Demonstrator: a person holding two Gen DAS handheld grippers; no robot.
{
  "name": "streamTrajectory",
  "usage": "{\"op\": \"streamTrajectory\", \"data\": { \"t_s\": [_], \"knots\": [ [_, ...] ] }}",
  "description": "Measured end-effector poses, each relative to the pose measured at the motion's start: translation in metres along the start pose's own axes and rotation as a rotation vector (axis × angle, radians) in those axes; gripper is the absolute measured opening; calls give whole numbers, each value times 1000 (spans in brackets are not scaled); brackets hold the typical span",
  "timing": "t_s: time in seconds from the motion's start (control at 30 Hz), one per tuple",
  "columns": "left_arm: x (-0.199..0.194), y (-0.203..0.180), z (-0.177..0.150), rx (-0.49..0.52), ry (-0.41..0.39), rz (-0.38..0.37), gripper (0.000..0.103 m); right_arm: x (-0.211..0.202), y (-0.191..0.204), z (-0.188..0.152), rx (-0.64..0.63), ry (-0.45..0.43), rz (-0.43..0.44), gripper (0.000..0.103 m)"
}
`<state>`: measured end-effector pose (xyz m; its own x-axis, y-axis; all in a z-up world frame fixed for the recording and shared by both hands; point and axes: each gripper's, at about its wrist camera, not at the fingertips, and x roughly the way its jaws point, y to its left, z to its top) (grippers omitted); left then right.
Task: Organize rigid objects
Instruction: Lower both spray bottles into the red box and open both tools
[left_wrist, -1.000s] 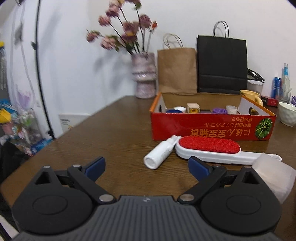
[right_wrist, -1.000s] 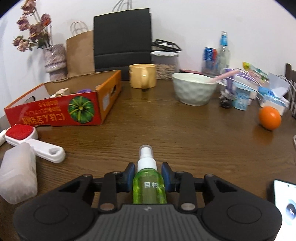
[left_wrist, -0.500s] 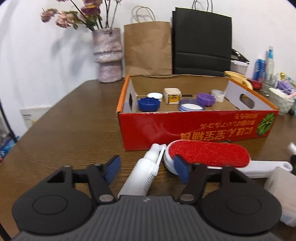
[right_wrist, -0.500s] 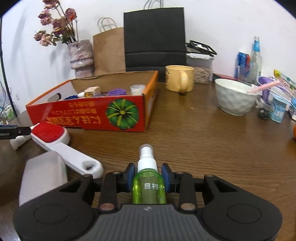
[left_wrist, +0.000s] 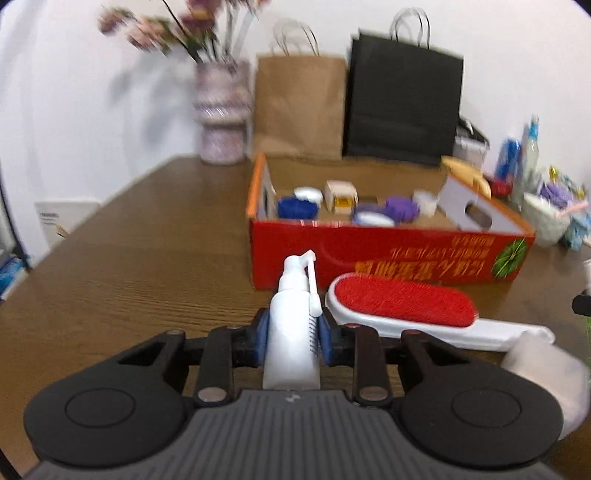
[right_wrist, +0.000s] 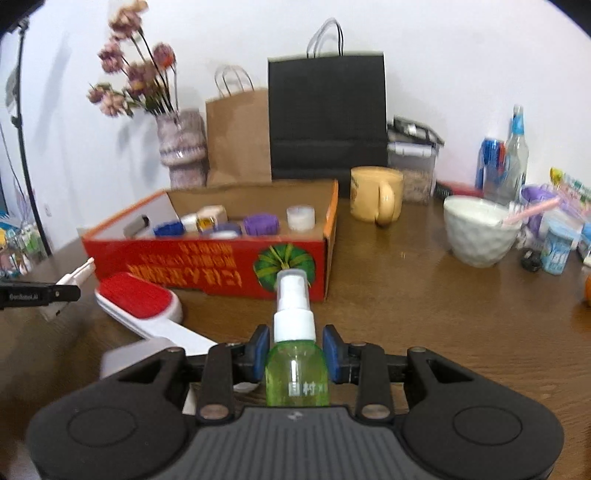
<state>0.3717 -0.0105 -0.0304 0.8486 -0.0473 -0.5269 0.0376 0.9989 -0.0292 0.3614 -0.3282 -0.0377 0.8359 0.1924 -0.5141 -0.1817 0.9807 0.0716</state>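
Two spray bottles are in hand at once, one per view.

Left wrist view: the left hand-held gripper (left_wrist: 291, 334) has just been closing and now pinches the white nasal spray bottle (left_wrist: 291, 332) across its body, blue pads on either side, nozzle aimed at the red cardboard box (left_wrist: 388, 254). The bottle looks like light, stiff plastic with a smooth, probably slippery wall; the mid-body hold seems sound, whereas the thin folding nozzle arm is likely the fragile part and best left untouched. Just right of it on the desk (left_wrist: 129, 266) lies the red lint brush (left_wrist: 399, 304), a long rigid piece I would take by its white handle. Inside the box sit bottle caps (left_wrist: 295, 207) and small jars.

Right wrist view: the right hand-held gripper (right_wrist: 295, 354) is clamped on the green spray bottle (right_wrist: 296, 376) just below its white pump, clear cap forward. It appears small and light; whether it holds liquid I cannot tell. Gripping the round shoulder risks a slip, so a lower hold on the straight wall would be steadier. The box stands straight ahead, near.
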Motion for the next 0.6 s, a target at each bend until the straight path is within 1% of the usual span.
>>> {"op": "streamTrajectory", "data": {
  "t_s": [0.07,0.13,0.23,0.3,0.37,0.5,0.6],
  "knots": [
    [-27,-4,-1,-27,-44,13,28,-21,6,2,-10,-39,8,30],
    [-65,-10,-4,-46,-121,7,28,-42,13,1,-16,-80,21,30],
    [-115,-18,-11,-90,-220,37,28,-74,25,0,-16,-156,41,30],
    [-143,-24,-19,-94,-283,82,28,-91,34,-2,-23,-200,57,29],
    [-166,-27,-26,-98,-329,99,28,-105,42,-4,-32,-225,63,29],
    [-199,-30,-36,-102,-396,102,28,-130,57,-10,-44,-255,87,28],
    [-209,-31,-40,-99,-407,91,28,-139,66,-14,-61,-257,100,28]
  ]
}}
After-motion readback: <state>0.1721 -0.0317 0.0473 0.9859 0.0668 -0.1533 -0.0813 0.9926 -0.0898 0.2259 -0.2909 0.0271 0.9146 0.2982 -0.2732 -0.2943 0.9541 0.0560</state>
